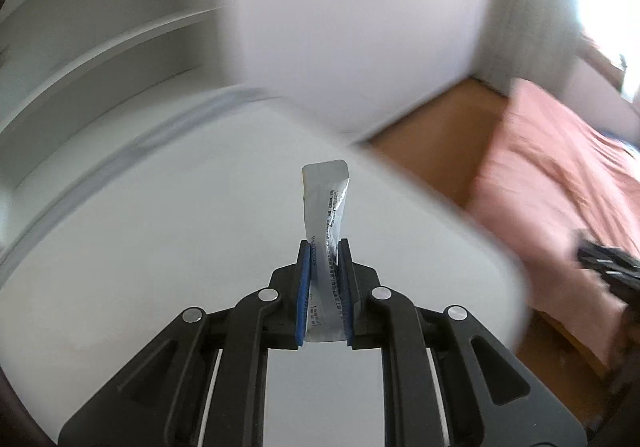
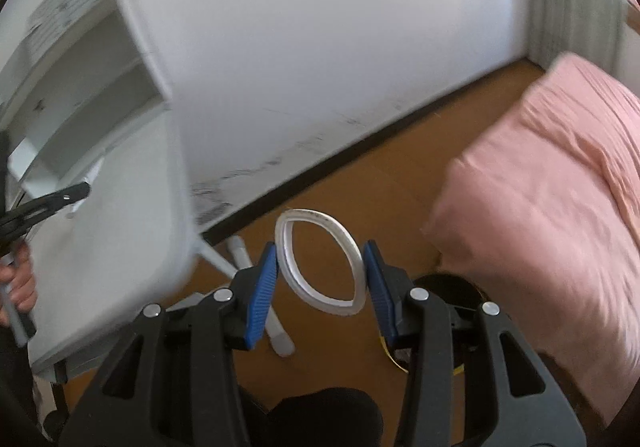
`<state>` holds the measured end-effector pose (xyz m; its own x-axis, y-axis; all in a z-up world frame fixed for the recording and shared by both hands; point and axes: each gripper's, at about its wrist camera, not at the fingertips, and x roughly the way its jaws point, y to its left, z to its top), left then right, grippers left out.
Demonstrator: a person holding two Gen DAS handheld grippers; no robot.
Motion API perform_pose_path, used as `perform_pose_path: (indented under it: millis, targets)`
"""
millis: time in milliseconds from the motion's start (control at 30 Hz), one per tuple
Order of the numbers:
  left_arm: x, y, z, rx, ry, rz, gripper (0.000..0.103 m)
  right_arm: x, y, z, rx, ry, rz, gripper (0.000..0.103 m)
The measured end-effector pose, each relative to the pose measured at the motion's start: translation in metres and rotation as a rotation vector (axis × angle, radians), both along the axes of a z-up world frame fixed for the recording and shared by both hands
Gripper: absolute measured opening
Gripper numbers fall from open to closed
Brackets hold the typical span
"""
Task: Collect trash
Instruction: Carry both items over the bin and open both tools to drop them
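Observation:
My left gripper [image 1: 324, 247] is shut on a white stick sachet [image 1: 326, 191] with small printed text. The sachet stands up between the blue pads, above the white table [image 1: 160, 247]. My right gripper [image 2: 321, 251] is shut on a thin white ring [image 2: 316, 214], which its pads squeeze into an oval above the wooden floor. In the right wrist view the left gripper [image 2: 82, 191] shows at the far left over the table, with a hand [image 2: 20, 283] on its handle. The right gripper [image 1: 588, 255] is a dark blur at the right edge of the left wrist view.
A bed with a pink cover [image 2: 540, 187] fills the right side. A white shelf unit [image 2: 80, 87] stands behind the table against the white wall. White table legs [image 2: 240, 255] stand on the floor. A dark round container [image 2: 444, 283] lies behind the right gripper's finger.

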<state>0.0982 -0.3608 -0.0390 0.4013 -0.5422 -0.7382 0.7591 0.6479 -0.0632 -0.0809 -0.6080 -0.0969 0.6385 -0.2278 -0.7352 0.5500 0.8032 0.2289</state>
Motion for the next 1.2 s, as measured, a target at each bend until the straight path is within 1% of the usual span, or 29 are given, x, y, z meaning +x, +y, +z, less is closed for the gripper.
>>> perform_pose_path:
  millis: [33,100,200,333,400,467,533,600,667,733,867,1000,1033,1067,1100,1200]
  targets:
    - [-0.013,-0.015,0.001,-0.01,0.003,-0.035,0.013,-0.009,-0.007,-0.007,0.005,0.012,-0.028,0.043]
    - [-0.051,-0.053,0.002,-0.033,0.024,-0.136,0.013,-0.024,-0.023,-0.018,0.027,0.024,-0.077,0.043]
    - [-0.093,-0.093,-0.005,-0.048,0.065,-0.229,0.013,-0.046,-0.039,-0.031,0.049,0.023,-0.132,0.043]
    - [-0.129,-0.131,-0.024,-0.039,0.094,-0.308,0.013,-0.074,-0.063,-0.06,0.097,0.04,-0.207,0.043]
    - [-0.142,-0.151,-0.041,-0.019,0.084,-0.334,0.013,-0.081,-0.072,-0.074,0.117,0.057,-0.224,0.043]
    - [-0.141,-0.162,-0.058,0.001,0.085,-0.354,0.013,-0.085,-0.083,-0.093,0.144,0.082,-0.243,0.043]
    - [-0.151,-0.174,-0.078,0.029,0.103,-0.378,0.013,-0.088,-0.09,-0.113,0.173,0.112,-0.258,0.043]
    - [-0.141,-0.199,-0.099,0.053,0.106,-0.389,0.013,-0.092,-0.097,-0.133,0.206,0.137,-0.271,0.043]
    - [-0.143,-0.207,-0.114,0.081,0.106,-0.395,0.013,-0.096,-0.101,-0.146,0.227,0.154,-0.28,0.043]
    - [-0.147,-0.216,-0.125,0.101,0.123,-0.407,0.013,-0.096,-0.105,-0.156,0.241,0.165,-0.288,0.043]
    - [-0.153,-0.227,-0.14,0.119,0.134,-0.422,0.013,-0.1,-0.11,-0.167,0.264,0.171,-0.3,0.044]
    - [-0.157,-0.229,-0.142,0.13,0.142,-0.441,0.013,-0.1,-0.113,-0.169,0.27,0.162,-0.302,0.045]
    - [-0.158,-0.232,-0.145,0.135,0.141,-0.448,0.013,-0.1,-0.115,-0.169,0.267,0.16,-0.306,0.05]
    - [-0.159,-0.233,-0.145,0.138,0.14,-0.449,0.013,-0.102,-0.116,-0.168,0.266,0.154,-0.313,0.06]
    - [-0.159,-0.234,-0.146,0.141,0.141,-0.452,0.013,-0.103,-0.116,-0.167,0.263,0.141,-0.319,0.063]
    - [-0.16,-0.24,-0.154,0.151,0.154,-0.462,0.013,-0.11,-0.12,-0.164,0.267,0.124,-0.337,0.063]
